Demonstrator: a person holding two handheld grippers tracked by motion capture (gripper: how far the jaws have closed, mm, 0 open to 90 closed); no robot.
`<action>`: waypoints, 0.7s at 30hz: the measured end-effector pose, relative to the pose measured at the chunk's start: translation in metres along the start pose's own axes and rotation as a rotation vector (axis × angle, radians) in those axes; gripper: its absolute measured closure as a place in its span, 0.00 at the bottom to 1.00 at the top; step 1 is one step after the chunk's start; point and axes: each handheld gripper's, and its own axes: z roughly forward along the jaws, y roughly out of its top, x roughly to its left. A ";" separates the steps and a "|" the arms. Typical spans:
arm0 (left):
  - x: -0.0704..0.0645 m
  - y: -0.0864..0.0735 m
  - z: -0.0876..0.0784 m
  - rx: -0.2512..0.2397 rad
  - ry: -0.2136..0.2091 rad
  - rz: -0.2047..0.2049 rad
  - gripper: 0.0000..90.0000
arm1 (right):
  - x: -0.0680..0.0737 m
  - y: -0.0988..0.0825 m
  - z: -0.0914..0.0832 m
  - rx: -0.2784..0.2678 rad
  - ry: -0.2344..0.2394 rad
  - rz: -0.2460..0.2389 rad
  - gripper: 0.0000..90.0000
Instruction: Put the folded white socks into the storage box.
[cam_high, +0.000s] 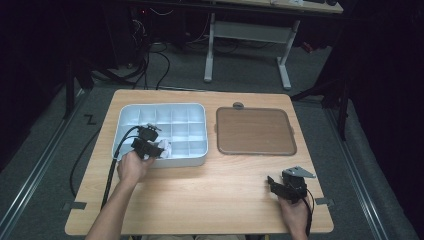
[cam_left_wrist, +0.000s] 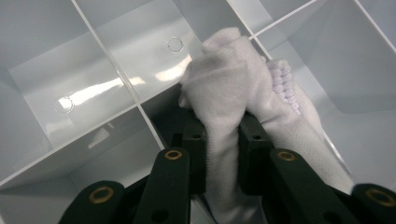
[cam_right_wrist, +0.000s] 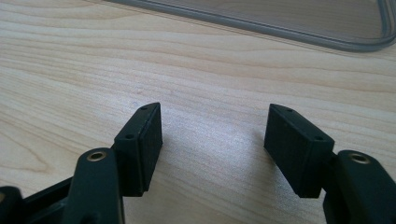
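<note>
High view first: a pale wooden table (cam_high: 210, 195) carries a white plastic organiser tray (cam_high: 197, 112) with a grid of square compartments toward its far left corner, and a flat brown lid with a grey rim (cam_high: 255, 131) lies just beside it, toward the far right corner. The left gripper (cam_high: 159, 148) reaches over the tray's near edge; seen in the left gripper view, its jaws are clamped on a bunched white knitted cloth (cam_left_wrist: 224, 93), which stands up between the pads and bulges above them over a partition wall of the tray (cam_left_wrist: 116, 74). Held by its middle like this, the cloth looks ready to be lowered into one compartment, though which one I cannot tell. The compartments in sight look bare, apart from small round moulding marks on their floors. The right gripper (cam_right_wrist: 212, 140) rests low over the table's near right corner, its jaws spread wide with nothing between them, probably parked clear of the work; the lid's rim (cam_right_wrist: 280, 32) runs past well beyond it.
</note>
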 end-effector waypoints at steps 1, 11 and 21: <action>0.000 0.000 0.000 -0.011 -0.001 -0.002 0.85 | 0.000 0.000 0.000 0.000 0.000 0.000 0.42; -0.001 0.005 -0.014 -0.067 -0.025 0.003 0.79 | 0.000 0.000 0.000 0.000 0.001 0.000 0.42; 0.005 0.014 -0.027 -0.107 -0.041 -0.042 0.60 | 0.000 0.000 0.000 0.000 0.001 0.001 0.42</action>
